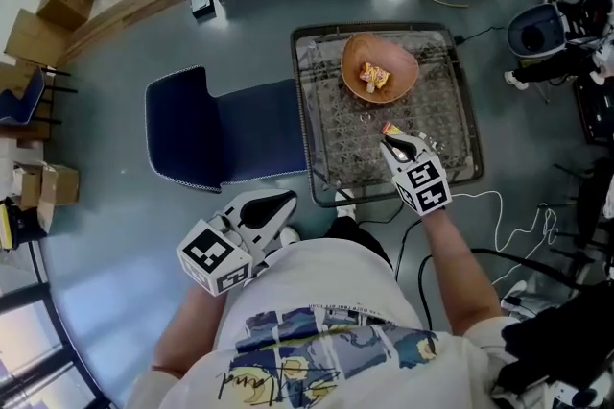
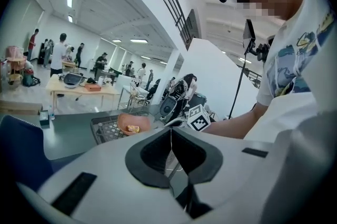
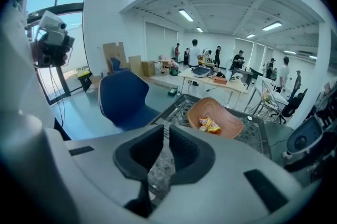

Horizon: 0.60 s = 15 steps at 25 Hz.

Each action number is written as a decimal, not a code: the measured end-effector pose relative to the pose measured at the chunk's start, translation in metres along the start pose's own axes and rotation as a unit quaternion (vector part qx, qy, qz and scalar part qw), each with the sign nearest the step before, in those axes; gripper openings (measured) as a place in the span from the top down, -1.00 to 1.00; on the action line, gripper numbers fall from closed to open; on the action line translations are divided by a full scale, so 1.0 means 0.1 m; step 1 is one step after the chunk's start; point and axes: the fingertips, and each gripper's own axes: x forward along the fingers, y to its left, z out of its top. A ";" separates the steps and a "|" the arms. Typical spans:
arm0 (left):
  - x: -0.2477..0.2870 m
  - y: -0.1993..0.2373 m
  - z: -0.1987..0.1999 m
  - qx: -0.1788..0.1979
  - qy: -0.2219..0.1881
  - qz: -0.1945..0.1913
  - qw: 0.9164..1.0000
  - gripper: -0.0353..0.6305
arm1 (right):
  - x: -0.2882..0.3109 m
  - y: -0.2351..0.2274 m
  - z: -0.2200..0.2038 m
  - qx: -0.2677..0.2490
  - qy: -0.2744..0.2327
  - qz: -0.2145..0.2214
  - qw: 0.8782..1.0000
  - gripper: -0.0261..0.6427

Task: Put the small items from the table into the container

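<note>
Head view looks steeply down; both gripper views share the bowl (image 1: 379, 69).

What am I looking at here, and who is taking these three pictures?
No robot: a person holds a tool with a claw in each hand. The top-down picture comes from a camera on the person's head; the other two from cameras riding on each tool. The left claw is shut and empty, beside the body. The right claw hangs over the table, closing, nothing visible between its jaws. A small red-yellow item shows by its tip; whether it is gripped, I cannot tell. The wooden bowl holds yellow packets.
</note>
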 end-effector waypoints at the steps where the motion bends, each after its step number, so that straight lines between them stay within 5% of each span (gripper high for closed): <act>1: -0.06 -0.03 -0.04 -0.001 0.000 -0.006 1.000 0.87 | -0.06 0.14 0.00 0.010 -0.011 0.002 1.000 0.82; 6: -0.34 -0.19 -0.23 -0.002 0.005 -0.031 1.000 0.87 | -0.27 0.87 -0.07 0.046 -0.030 0.023 0.998 0.89; 15: -0.60 -0.46 -0.54 0.004 0.014 -0.082 0.996 0.87 | -0.56 1.65 -0.12 0.032 -0.035 0.023 0.999 0.90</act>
